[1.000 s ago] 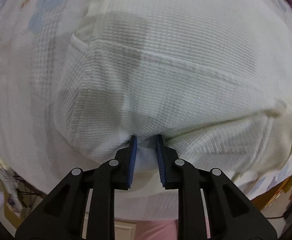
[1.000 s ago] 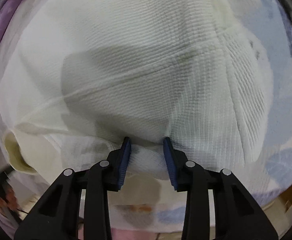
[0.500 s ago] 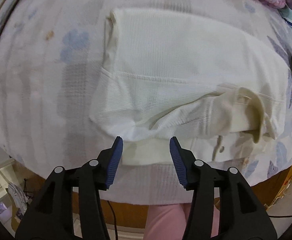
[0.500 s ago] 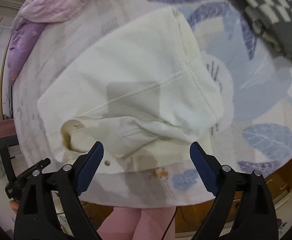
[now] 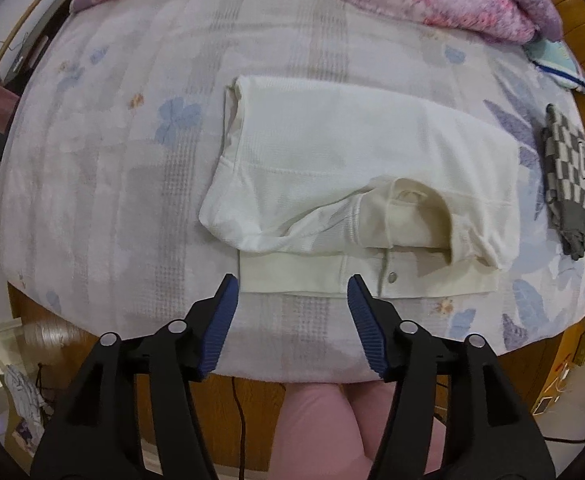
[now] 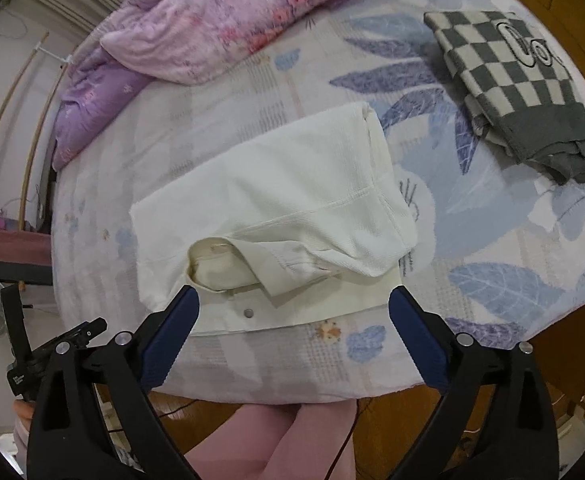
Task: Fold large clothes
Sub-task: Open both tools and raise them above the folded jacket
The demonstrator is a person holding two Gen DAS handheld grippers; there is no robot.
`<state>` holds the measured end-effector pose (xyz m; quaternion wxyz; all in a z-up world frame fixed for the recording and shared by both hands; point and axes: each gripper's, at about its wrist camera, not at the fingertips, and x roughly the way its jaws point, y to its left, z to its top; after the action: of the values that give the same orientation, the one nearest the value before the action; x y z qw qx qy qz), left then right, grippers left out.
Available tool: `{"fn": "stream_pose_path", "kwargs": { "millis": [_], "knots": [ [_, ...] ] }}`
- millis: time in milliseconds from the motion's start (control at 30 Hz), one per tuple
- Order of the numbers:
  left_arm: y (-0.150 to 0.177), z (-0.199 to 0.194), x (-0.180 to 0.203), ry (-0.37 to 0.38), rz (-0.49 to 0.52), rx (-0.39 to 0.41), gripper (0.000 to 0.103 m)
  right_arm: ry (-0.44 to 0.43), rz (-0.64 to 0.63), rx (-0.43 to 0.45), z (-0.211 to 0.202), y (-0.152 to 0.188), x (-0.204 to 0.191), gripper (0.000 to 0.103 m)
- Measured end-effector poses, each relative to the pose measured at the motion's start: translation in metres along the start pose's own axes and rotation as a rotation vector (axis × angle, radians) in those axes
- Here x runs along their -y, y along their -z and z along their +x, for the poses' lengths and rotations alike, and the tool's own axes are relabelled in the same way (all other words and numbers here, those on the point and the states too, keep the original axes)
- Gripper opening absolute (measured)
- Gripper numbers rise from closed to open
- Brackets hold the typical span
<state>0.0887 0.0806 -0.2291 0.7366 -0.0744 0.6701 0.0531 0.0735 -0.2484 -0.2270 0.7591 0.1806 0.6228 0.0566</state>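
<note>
A cream-white waffle-knit garment (image 5: 356,172) lies folded into a rough rectangle on the bed, collar opening and a snap button toward the near edge. It also shows in the right wrist view (image 6: 284,216). My left gripper (image 5: 290,292) is open and empty, held back above the near edge of the bed, just short of the garment's hem. My right gripper (image 6: 292,304) is wide open and empty, also pulled back over the near hem.
A folded grey-and-cream checkered garment (image 6: 512,76) lies on the bed to the right, also visible in the left wrist view (image 5: 570,184). A pink-purple quilt (image 6: 196,28) is heaped at the far side. The flowered sheet (image 5: 104,168) ends at a wooden bed frame (image 5: 252,392).
Both grippers let go of the white garment, opened wide and pulled back toward the near edge of the bed. The garment now lies folded and still.
</note>
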Motion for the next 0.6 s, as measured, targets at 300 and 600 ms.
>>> {"fn": "stream_pose_path", "kwargs": {
  "millis": [300,600],
  "knots": [
    [0.012,-0.051,0.023,0.056,0.149,0.140,0.082,0.052,0.131,0.140,-0.040,0.047,0.004,0.095],
    [0.030,-0.066,0.059,0.083,0.283,0.178,0.089,0.066,0.181,0.185,-0.065,0.079,0.017,0.095]
  ]
}}
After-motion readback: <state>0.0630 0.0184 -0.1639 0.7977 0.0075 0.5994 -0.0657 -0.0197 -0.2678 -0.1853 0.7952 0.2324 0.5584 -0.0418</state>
